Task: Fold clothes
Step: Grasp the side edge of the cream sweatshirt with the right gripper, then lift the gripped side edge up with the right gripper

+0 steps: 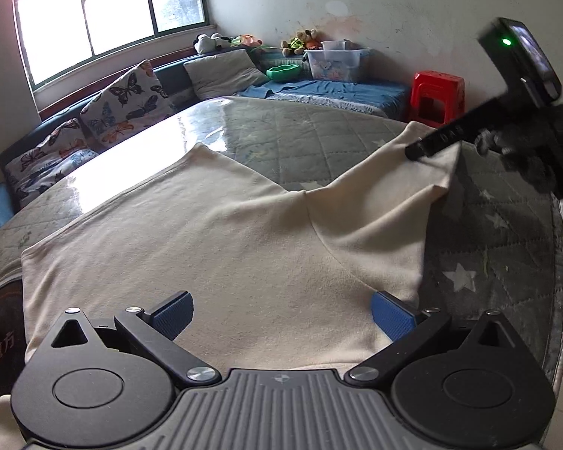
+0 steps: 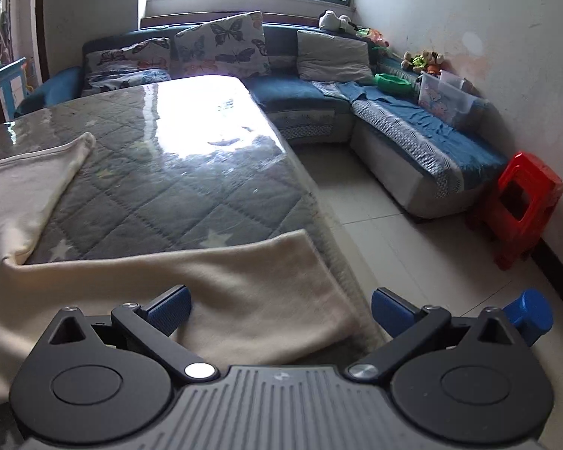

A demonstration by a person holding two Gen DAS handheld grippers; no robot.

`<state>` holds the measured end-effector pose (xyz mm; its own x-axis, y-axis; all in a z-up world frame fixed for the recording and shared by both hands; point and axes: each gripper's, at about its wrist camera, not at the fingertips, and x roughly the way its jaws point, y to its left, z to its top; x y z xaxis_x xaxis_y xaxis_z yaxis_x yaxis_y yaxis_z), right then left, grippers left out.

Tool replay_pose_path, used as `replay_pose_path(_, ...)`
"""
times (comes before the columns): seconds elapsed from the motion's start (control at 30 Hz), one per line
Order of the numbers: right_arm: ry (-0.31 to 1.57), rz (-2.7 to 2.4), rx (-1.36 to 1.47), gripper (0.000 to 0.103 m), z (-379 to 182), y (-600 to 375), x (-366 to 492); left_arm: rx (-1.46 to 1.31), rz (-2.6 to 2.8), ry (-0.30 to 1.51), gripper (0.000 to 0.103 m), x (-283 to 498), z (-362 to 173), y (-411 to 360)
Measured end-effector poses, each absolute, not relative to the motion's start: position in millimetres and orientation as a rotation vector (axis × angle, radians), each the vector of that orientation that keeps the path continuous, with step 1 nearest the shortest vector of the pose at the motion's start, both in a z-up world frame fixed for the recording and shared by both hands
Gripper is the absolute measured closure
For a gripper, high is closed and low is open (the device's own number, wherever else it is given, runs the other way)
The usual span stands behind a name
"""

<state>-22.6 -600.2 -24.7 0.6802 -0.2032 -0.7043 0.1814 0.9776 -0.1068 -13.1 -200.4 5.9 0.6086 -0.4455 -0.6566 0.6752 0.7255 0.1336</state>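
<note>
Left gripper (image 1: 281, 315), black frame with blue ribbed pads: jaws spread wide, hovering over the near hem of the garment, nothing between the pads.

Right gripper (image 2: 281, 311), same make: jaws spread wide over the sleeve end at the table's right edge, nothing visibly clamped. In the left wrist view, seen from the side (image 1: 416, 152), held in a dark-gloved hand (image 1: 525, 150), tip touching the raised sleeve cuff; grip on the cloth from that angle impossible to tell.

Cream soft-knit long-sleeved garment (image 1: 214, 232): body spread flat across the near part of the table, one sleeve (image 1: 394, 187) drawn out toward the right edge and lifted at the cuff.

Table (image 1: 300, 138), covered with grey quilted star-print cloth under a glossy clear sheet: garment on the near half, far half bare and glaring with window light.

Beyond the far edge: dark blue corner sofa (image 2: 304, 97) with butterfly-print cushions (image 2: 221, 45) and a plain grey cushion (image 2: 334, 56).

On the sofa's right wing: green plastic bowl (image 2: 392, 82), clear plastic storage box (image 2: 444, 97), soft toys (image 2: 420, 60).

Red plastic stool (image 2: 525, 206) on pale floor tiles, against the right wall.
</note>
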Motion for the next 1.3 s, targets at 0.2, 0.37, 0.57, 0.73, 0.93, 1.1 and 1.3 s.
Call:
replay_pose_path(0.2,0.782,-0.302,-0.066,0.000,-27.7,-610.4,0.9,0.385,-0.673,0.637,0.000,-13.1,4.4,-198.4)
replay_pose_path(0.37,0.779,-0.326,-0.130,0.000,-27.0,-608.4,18.9,0.385,-0.673,0.638,0.000,-14.6,3.3,-198.1)
replay_pose_path(0.57,0.776,-0.326,-0.167,0.000,-26.4,-602.2,31.0,0.385,-0.672,0.637,0.000,-14.8,2.7,-198.3)
replay_pose_path(0.73,0.770,-0.309,-0.131,0.000,-22.7,-607.8,15.2,0.383,-0.670,0.638,0.000,-14.4,3.0,-198.9)
replay_pose_path(0.93,0.739,-0.288,-0.043,0.000,-13.2,-612.7,-16.7,0.378,-0.660,0.646,0.000,-14.3,4.6,-197.5)
replay_pose_path(1.1,0.748,-0.254,0.043,0.010,-18.1,-616.4,-34.8,0.364,-0.647,0.647,0.000,-13.9,7.9,-194.6)
replay_pose_path(1.3,0.726,-0.252,0.148,0.023,-23.2,-631.8,-39.2,0.351,-0.625,0.638,0.000,-11.4,13.3,-191.1)
